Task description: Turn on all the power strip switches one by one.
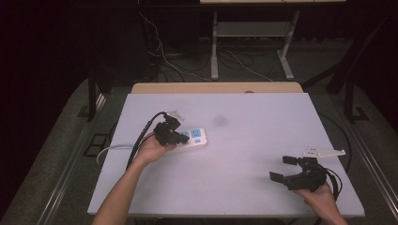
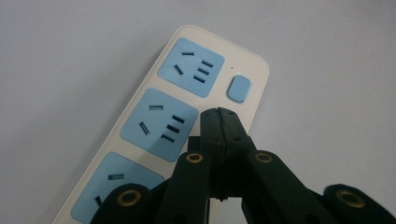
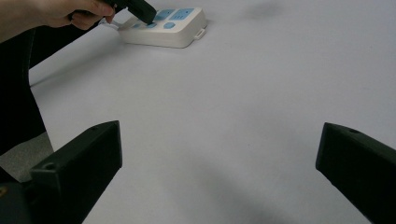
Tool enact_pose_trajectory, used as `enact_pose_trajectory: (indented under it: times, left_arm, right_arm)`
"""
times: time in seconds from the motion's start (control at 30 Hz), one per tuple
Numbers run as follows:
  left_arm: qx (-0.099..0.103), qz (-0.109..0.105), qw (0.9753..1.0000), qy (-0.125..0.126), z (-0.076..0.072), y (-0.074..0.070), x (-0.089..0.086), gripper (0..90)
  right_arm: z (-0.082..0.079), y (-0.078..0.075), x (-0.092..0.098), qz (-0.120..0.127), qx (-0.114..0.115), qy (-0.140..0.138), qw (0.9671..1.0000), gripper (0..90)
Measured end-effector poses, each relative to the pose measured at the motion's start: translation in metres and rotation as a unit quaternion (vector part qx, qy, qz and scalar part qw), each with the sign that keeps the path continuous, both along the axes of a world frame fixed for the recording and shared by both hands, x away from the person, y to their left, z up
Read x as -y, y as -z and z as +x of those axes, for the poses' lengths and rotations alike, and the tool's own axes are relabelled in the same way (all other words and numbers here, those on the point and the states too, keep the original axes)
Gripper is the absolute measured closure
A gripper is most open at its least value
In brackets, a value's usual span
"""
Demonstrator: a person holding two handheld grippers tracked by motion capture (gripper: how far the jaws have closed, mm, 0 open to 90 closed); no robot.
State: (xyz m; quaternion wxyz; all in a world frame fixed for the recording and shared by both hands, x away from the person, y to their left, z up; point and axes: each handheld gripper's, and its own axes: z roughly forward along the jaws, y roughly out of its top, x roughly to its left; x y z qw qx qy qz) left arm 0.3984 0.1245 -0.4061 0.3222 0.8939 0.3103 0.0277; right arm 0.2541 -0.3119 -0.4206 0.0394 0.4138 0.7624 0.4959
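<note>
jaws of the left gripper (image 2: 219, 114) pressed together over the power strip (image 2: 159, 121), its blue switch (image 2: 238, 88) plain there; right gripper (image 1: 287, 168) spread wide.

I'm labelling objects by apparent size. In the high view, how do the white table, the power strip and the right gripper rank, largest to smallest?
1. white table, by far the largest.
2. and 3. right gripper and power strip: unsure. They look alike, the strip is partly hidden by the left gripper, and the right one is nearer the camera.
</note>
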Motion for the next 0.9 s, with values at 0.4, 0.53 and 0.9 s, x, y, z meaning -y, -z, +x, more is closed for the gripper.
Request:
enact_pose_trajectory:
  times: [0.4, 0.53, 0.9]
  left_arm:
    - [-0.003, -0.015, 0.9999, -0.003, 0.0000, 0.0040, -0.0036, 90.0]
    - [-0.009, -0.021, 0.9997, -0.006, 0.0007, 0.0053, -0.0045, 90.0]
    - [-0.010, -0.014, 0.9998, -0.005, 0.0011, 0.0062, -0.0036, 90.0]
  right_arm:
    - [-0.0007, -0.0009, 0.0014, 0.003, 0.003, 0.001, 1.0000, 0.4]
    - [-0.0008, -0.0010, 0.0021, 0.004, 0.003, 0.002, 1.0000, 0.4]
    - [-0.0008, -0.0018, 0.0038, 0.014, 0.003, 0.004, 0.9999, 0.4]
